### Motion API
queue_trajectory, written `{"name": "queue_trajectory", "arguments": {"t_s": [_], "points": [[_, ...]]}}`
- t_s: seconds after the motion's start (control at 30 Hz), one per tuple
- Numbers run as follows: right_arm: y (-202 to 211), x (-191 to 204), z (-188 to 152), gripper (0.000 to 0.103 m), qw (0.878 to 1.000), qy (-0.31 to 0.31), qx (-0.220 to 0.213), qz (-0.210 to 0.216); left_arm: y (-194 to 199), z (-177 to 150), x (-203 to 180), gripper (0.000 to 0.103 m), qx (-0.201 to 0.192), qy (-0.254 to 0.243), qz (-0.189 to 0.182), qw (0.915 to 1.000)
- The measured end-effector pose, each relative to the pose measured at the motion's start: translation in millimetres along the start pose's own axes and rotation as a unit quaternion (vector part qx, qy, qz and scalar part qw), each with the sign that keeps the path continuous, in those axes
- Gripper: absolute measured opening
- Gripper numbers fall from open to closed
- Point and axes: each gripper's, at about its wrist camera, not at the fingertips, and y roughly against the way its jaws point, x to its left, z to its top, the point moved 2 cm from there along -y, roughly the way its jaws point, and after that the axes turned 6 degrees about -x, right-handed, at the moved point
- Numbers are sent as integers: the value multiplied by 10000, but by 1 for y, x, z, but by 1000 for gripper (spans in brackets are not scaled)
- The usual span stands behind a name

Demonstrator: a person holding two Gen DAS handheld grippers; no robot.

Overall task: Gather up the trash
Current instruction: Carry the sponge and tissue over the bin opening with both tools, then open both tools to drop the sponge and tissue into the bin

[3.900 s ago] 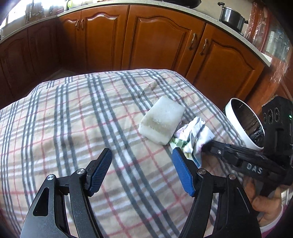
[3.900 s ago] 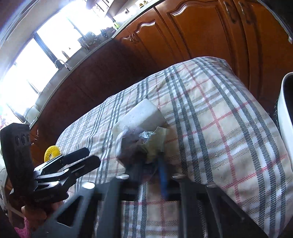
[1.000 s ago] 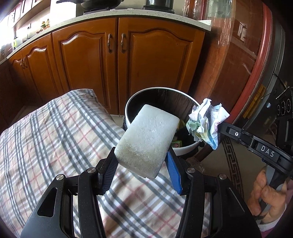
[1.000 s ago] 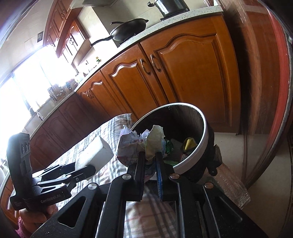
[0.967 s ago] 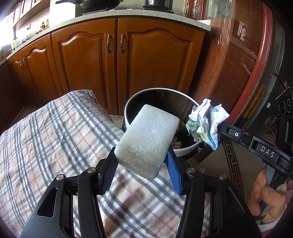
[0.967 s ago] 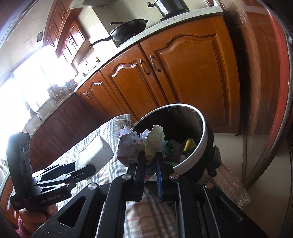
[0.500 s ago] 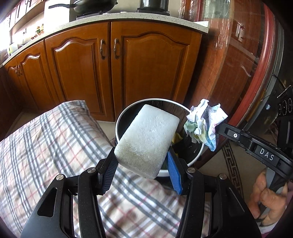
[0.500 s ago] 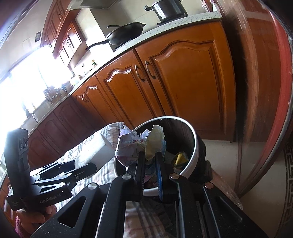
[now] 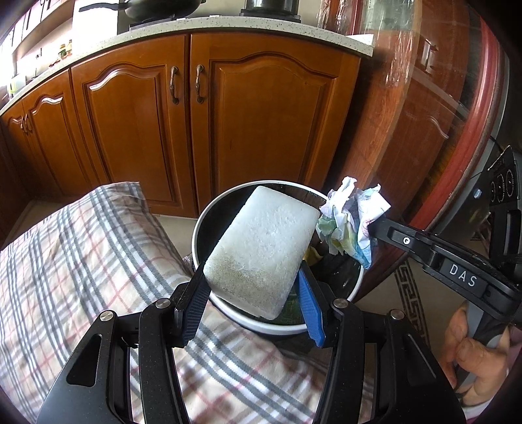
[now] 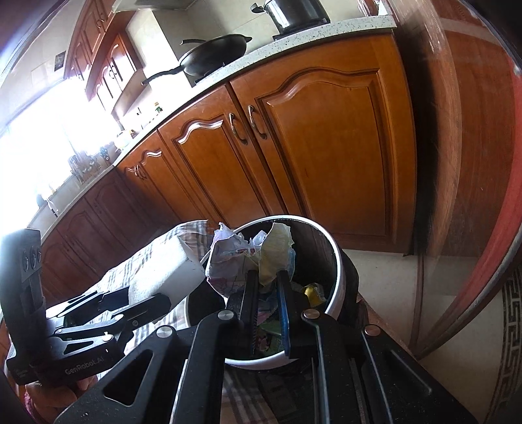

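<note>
In my left gripper [image 9: 251, 301]: white foam block [image 9: 262, 249], pinched between the blue pads, held over the trash bin [image 9: 202, 225]. In my right gripper [image 10: 268, 305]: crumpled paper wad [image 10: 251, 257], jaws pressed nearly together on it, also above the bin's mouth. Bin already holds scraps. Plaid-covered table [image 9: 81, 261] shows no further trash. Left to do: release both.

I see brown wooden cupboard doors [image 9: 261, 130] with curly metal handles [image 9: 186, 85], a speckled worktop [image 10: 293, 52] above them, a black frying pan [image 10: 215, 53] and a shiny pot [image 10: 293, 14] on top, a bright window [image 10: 42, 150] far left, a checked cloth [image 9: 81, 261] down low
</note>
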Motion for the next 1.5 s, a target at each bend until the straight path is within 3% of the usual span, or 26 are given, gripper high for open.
{"name": "queue_trajectory", "arguments": {"t_s": [1.43,1.5], "points": [[-41,-12,5,12,9990,-8,399,-185,-50,8,2,54,369,123,8,9992],[-42,-12,5,17,9990,-27,406,-176,-50,7,4,59,429,188,-6,9989]]}}
